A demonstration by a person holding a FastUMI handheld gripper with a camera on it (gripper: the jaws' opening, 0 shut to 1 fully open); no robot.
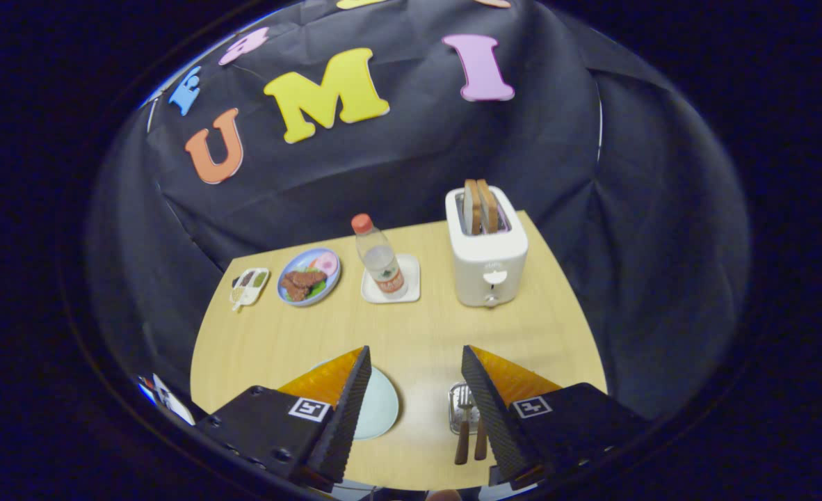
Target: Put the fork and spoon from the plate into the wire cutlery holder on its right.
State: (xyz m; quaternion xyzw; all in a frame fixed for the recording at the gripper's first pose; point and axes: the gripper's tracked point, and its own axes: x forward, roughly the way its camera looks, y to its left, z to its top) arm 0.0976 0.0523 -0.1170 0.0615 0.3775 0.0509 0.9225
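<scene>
Wooden bench (pixel 411 327) under hand-held gripper (pixel 416 362), fingers spread wide, holding nothing. Pale plate (pixel 380 407) beside left finger, bare where visible. Wire cutlery holder (pixel 458 407) against right finger; two brown-handled utensils (pixel 462 438) lie in it, fork tines visible.

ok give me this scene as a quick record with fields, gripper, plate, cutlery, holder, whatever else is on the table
gripper: gripper open, fingers spread wide above the near side of the table, nothing between them
plate: pale plate by the left finger, visible part bare
cutlery: two brown-handled pieces by the right finger
holder: wire cutlery holder, the pieces' heads lie in it, handles sticking out
far side: toaster with two slices up, bottle on a white tray, blue dish of food, small sauce tray
</scene>
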